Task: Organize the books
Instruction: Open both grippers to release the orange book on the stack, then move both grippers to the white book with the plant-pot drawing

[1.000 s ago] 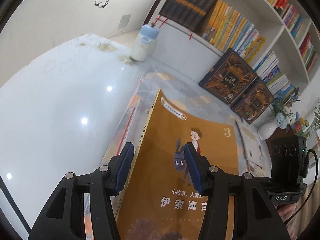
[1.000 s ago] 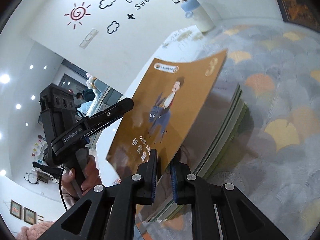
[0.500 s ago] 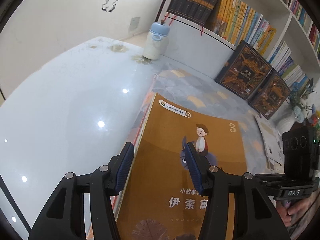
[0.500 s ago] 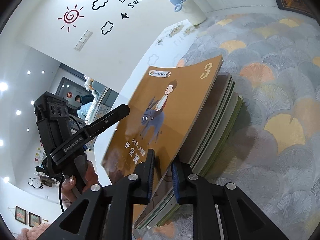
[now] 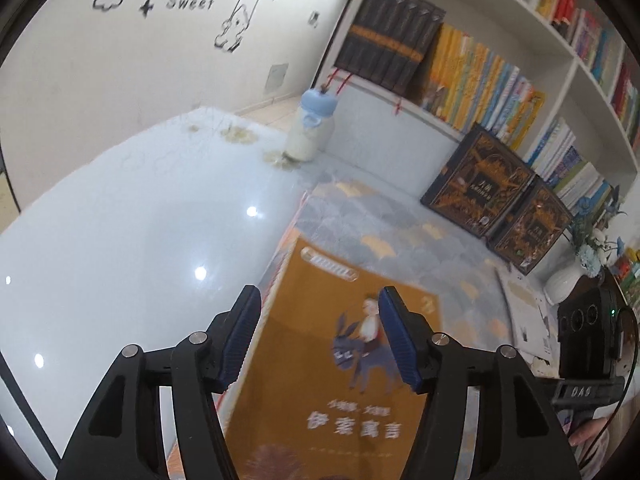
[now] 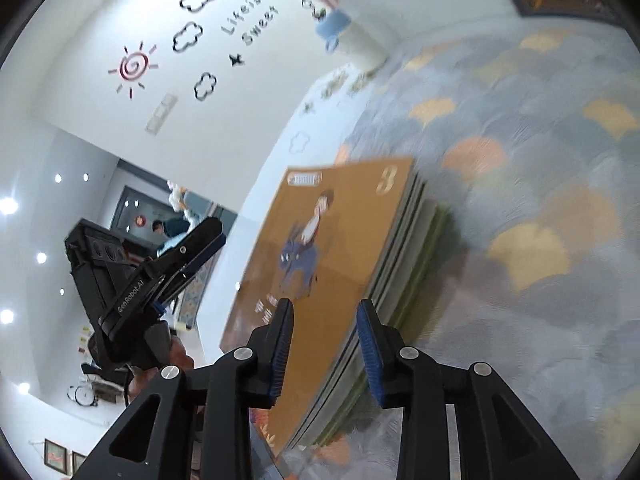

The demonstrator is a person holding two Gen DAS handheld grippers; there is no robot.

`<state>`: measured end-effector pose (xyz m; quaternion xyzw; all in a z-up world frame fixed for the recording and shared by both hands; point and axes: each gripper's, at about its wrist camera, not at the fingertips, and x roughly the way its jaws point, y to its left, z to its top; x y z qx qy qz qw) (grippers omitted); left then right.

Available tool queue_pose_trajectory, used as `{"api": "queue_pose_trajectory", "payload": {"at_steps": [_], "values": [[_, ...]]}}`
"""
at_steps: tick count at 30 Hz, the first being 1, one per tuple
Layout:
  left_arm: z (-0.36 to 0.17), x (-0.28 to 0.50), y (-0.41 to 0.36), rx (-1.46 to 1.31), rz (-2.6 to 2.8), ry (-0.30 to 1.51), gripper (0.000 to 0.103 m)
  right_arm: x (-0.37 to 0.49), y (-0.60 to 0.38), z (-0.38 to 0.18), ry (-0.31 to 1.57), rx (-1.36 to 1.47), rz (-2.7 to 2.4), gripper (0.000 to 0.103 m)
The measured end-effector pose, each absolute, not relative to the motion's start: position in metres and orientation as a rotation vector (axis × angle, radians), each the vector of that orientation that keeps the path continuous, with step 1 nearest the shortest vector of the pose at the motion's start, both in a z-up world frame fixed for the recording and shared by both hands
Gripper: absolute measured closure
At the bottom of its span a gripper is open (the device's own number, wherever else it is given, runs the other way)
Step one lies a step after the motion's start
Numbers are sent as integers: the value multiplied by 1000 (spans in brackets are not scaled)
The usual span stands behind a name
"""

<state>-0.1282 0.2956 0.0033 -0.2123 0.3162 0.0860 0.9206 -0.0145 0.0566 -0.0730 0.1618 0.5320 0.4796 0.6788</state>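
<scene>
Books (image 6: 404, 264) lie stacked on the patterned mat (image 6: 540, 184) on the worktop (image 5: 120, 240), the top one orange (image 5: 320, 380) with a boy on a donkey, a "3" and Chinese title lettering. The left gripper (image 5: 318, 334) hovers over it, jaws opening, pads clear of the cover. The right gripper (image 6: 324, 346) is at the stack's near edge, jaws opening, nothing pinched. Only the right view shows the stack's page edges and the left tool's "GenRobot.AI" label; only the left view shows "DAS" on the right tool, the bottle (image 5: 310, 128) and bookshelf (image 5: 500, 80). The wall reads "Life is Sweet".
</scene>
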Motion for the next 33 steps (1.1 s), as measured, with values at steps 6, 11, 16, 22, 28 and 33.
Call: {"api": "queue_pose_trajectory", "payload": {"at_steps": [6,11,16,22,28,33], "values": [[49,-128,243,-330,111,548,41,-9,-4,-38,1049,396,1003,70],[72,-128,184,-248,18,398,33,4,-78,-25,955,495,895,65],[72,-108,129,-241,-73,425,33,10,-159,-29,903,557,738,60],[66,-56,80,-323,-176,556,33,31,-239,-47,884,601,573,60],[17,3,4,-263,-250,673,33,66,-291,-71,926,569,369,60],[-47,68,-34,-285,-254,859,33,77,-293,-92,999,488,277,58]]}}
